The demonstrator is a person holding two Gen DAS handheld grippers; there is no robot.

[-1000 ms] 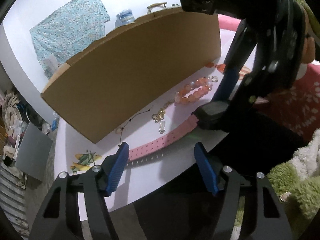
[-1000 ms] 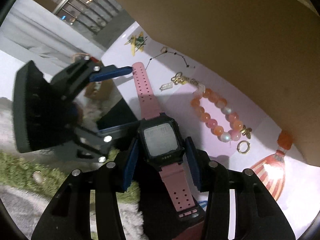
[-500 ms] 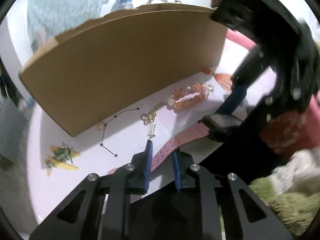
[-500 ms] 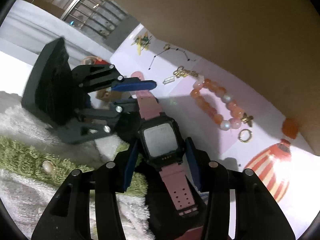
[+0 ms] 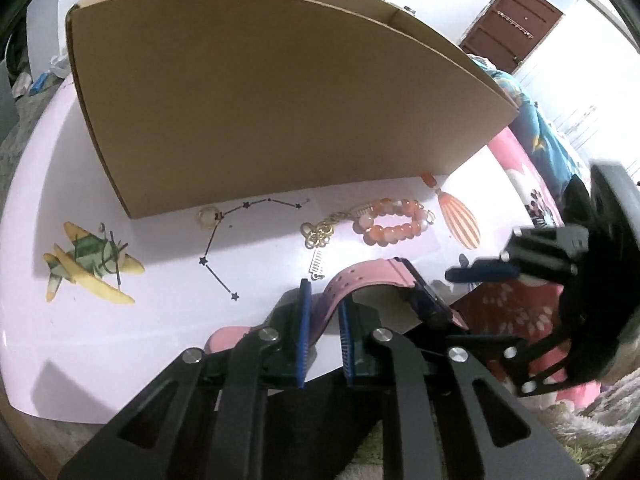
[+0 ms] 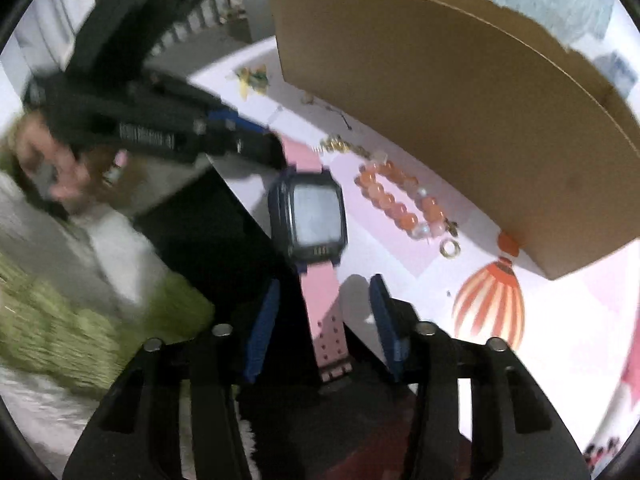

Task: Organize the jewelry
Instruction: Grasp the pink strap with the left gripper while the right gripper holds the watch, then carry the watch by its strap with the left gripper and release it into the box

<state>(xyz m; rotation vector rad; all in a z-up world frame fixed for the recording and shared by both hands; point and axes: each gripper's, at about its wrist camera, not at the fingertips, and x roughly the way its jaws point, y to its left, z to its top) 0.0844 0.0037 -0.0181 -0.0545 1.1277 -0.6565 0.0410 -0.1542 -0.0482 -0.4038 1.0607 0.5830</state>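
Pink silicone strap of a digital watch (image 5: 352,284) arches up off the white table (image 5: 160,320), its far end pinched between the blue pads of the left gripper (image 5: 323,332), whose jaws stand nearly together on the band. From the right wrist view the watch (image 6: 316,216) hangs with its dark square face tilted toward the camera, the lower strap trailing down between the fingers of the right gripper (image 6: 324,320); those jaws stand wide apart and touch neither edge of the band. The left gripper (image 6: 224,136) shows there as a blurred black shape closed on the upper strap.

Behind the watch on the table lies an orange beaded bracelet (image 5: 394,222), with a gold chain charm (image 5: 320,234) just beside it and a small gold ring (image 6: 450,248) near the bracelet's end. A tall cardboard box (image 5: 260,100) stands at the back of the table. Printed on the tabletop are a striped balloon (image 6: 490,304), a yellow-green aeroplane (image 5: 86,264) and a constellation line (image 5: 224,248).
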